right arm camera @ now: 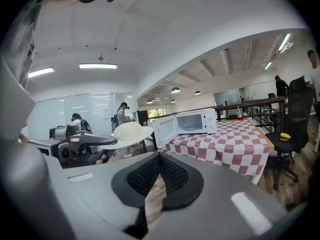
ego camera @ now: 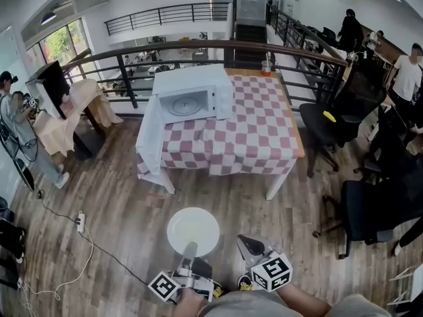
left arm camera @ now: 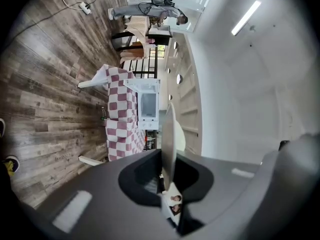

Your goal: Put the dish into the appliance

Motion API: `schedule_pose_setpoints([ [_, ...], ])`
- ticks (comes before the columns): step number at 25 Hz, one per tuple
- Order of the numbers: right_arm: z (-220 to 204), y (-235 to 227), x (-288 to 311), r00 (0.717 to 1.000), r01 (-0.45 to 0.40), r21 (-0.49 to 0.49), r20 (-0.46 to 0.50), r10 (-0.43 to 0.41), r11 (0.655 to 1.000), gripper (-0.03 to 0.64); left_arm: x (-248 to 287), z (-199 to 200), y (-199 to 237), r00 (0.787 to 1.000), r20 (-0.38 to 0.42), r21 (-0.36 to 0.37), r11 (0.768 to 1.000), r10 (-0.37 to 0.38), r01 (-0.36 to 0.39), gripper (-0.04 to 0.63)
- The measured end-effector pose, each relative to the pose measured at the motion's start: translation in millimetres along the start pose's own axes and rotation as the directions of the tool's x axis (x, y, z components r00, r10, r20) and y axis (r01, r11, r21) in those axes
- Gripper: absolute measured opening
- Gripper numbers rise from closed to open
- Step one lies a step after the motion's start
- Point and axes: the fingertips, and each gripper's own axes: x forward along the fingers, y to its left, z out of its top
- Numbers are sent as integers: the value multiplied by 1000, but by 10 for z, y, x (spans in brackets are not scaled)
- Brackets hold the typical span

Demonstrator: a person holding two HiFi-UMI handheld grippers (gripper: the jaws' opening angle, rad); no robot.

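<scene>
While the dish (ego camera: 192, 231) is pinched by its rim in the left gripper (ego camera: 190, 249), it's out over the floor, well apart from the microwave (ego camera: 193, 98), which sits door-open on the checkered table (ego camera: 264, 144). So I'd say carrying and placing are all still to do. The right gripper (ego camera: 250, 244) has its jaws together on nothing. Its own view shows the dish side-on; the head view only gives the top.

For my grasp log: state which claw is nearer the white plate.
Left. The left claw grips the plate by its near rim; the right claw sits shut and empty beside it, apart from it.
</scene>
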Motion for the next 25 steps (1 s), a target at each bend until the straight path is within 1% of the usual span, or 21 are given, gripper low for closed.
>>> schedule_pose_setpoints([
  [7,39,190,87,1000,-22,5,15,22,1000,-2,-82,160,-35,1000,5,12,1000,-10,10,29],
  [13,12,392,134,1000,-29,-15,5,30,999,-2,-158,257,-36,1000,-8,4,1000,-12,12,29],
  [17,-36,512,159,1000,-30,-11,2,30,999,-2,-231,327,2,1000,-21,19,1000,-8,9,29],
  [21,-44,530,163,1000,-19,-9,3,19,1000,-1,-230,372,0,1000,-24,17,1000,-11,11,29],
  [25,-70,507,158,1000,-4,2,2,4,1000,-2,-227,384,51,999,-35,13,1000,5,-5,29],
])
